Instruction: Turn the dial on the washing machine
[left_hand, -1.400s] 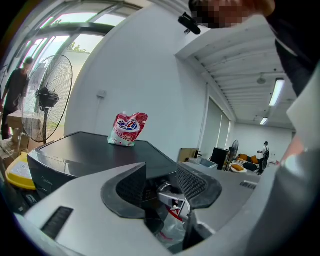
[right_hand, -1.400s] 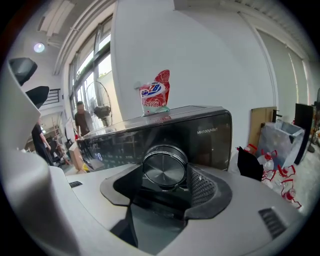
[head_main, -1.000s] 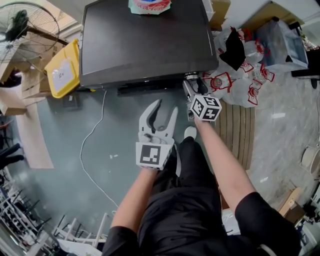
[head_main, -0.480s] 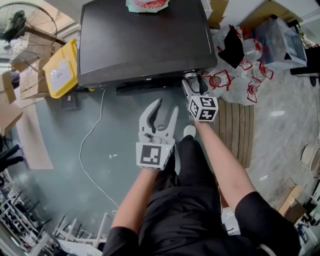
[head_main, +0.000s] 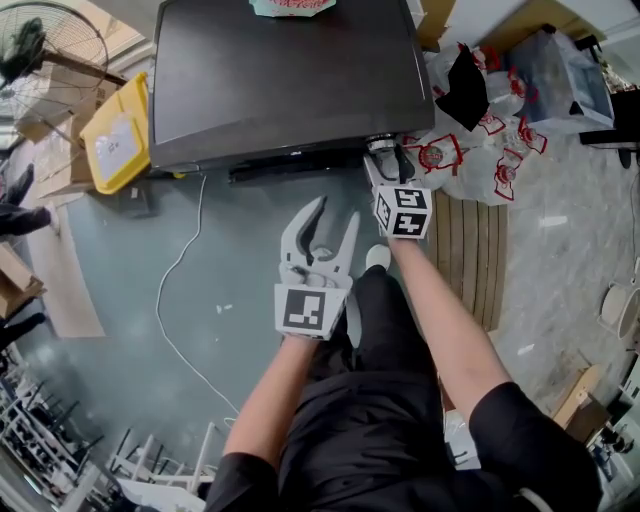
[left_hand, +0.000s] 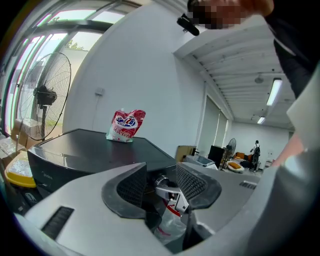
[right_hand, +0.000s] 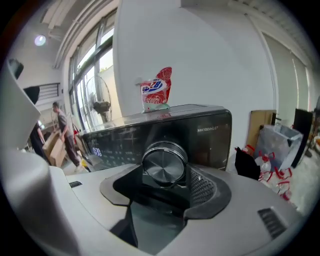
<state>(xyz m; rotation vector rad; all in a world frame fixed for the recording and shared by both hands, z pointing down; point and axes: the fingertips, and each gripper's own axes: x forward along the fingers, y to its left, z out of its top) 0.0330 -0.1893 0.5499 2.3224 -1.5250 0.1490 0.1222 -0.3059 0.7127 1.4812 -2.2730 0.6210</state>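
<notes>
Glossy black front panel of the washing machine (right_hand: 212, 142): small white model code at upper right, beginning "MH100V", later characters unclear; faint bluish display digits at left, illegible; red-and-white detergent pouch (right_hand: 156, 96) on top: blue brand lettering, unreadable.

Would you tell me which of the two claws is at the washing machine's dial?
The right claw: its jaws clasp the silver dial. The left claw hangs open over the floor, holding nothing.
</notes>
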